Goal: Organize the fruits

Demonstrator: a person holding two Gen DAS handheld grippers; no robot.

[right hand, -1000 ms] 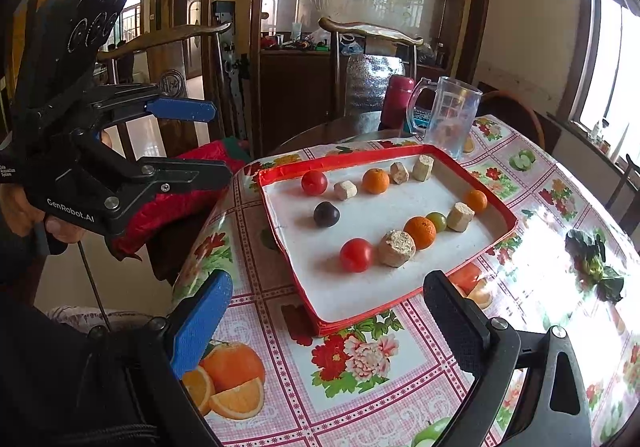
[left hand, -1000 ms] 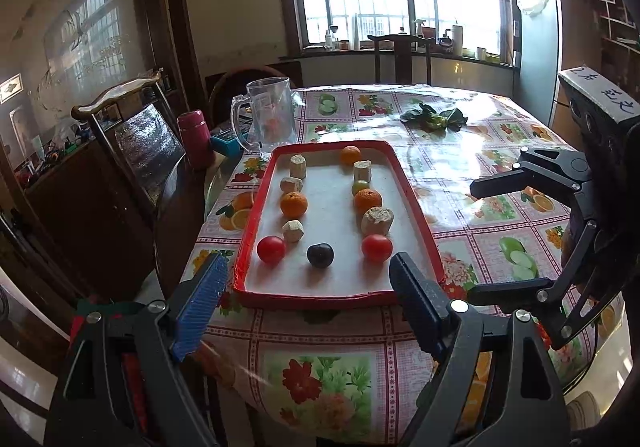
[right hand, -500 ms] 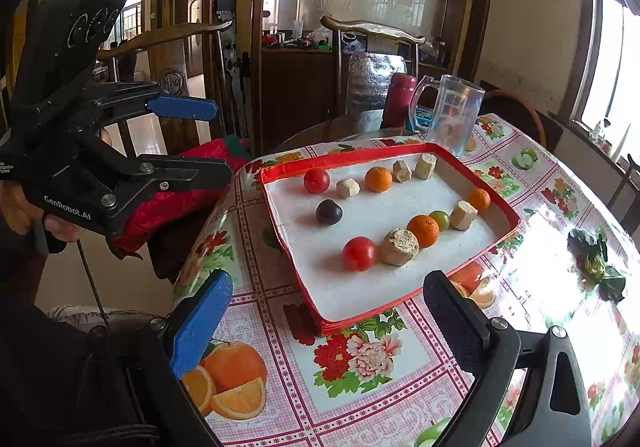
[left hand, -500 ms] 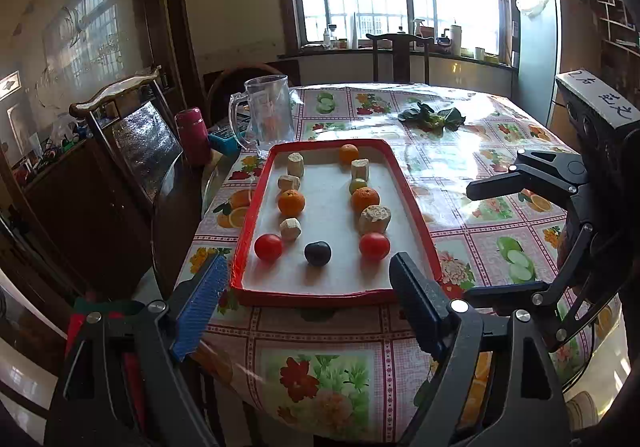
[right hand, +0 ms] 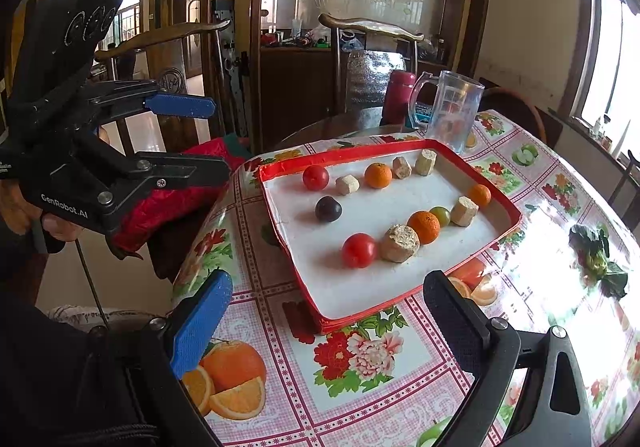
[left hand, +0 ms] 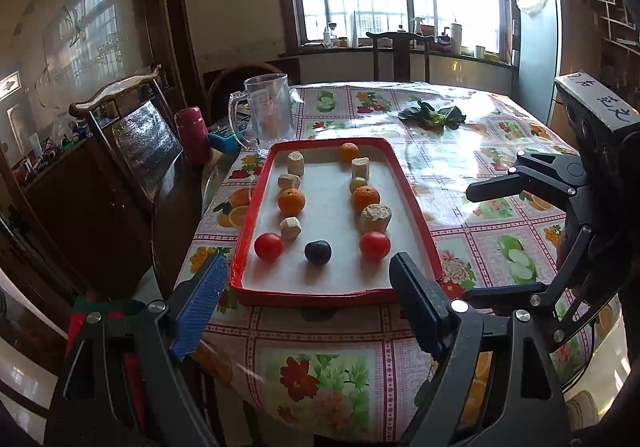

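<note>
I hold both tools short of the table, neither touching anything. My left gripper (left hand: 308,287) is spread wide and empty, aimed down the length of the tray (left hand: 416,203); my right gripper (right hand: 328,307) is just as wide and empty, looking at the tray from its corner.

All the fruit lies in the tray, in two rough rows. The left row has a red tomato (left hand: 268,246) nearest me, then a beige chunk (left hand: 290,227), an orange (left hand: 291,200) and two more chunks. The right row starts with a second tomato (left hand: 374,244), a big chunk (left hand: 375,217), an orange, a green fruit (left hand: 358,184) and more beyond. A dark plum (left hand: 318,252) sits alone between the rows (the one odd piece).

Which step this is, I can't settle: rows this mixed would fit sorting yet to come, and they would equally fit an arrangement already laid out with my hands backing off. If a pick follows, it calls for dropping one tool over a single piece, with fingers straddling it and clear of its touching neighbour.

My left view shows the rows end-on and my right tool off to the side. My right view shows the tray's near wall, the gaps between pieces side-on, and my hand (right hand: 24,215) on the left tool's grip.
</note>
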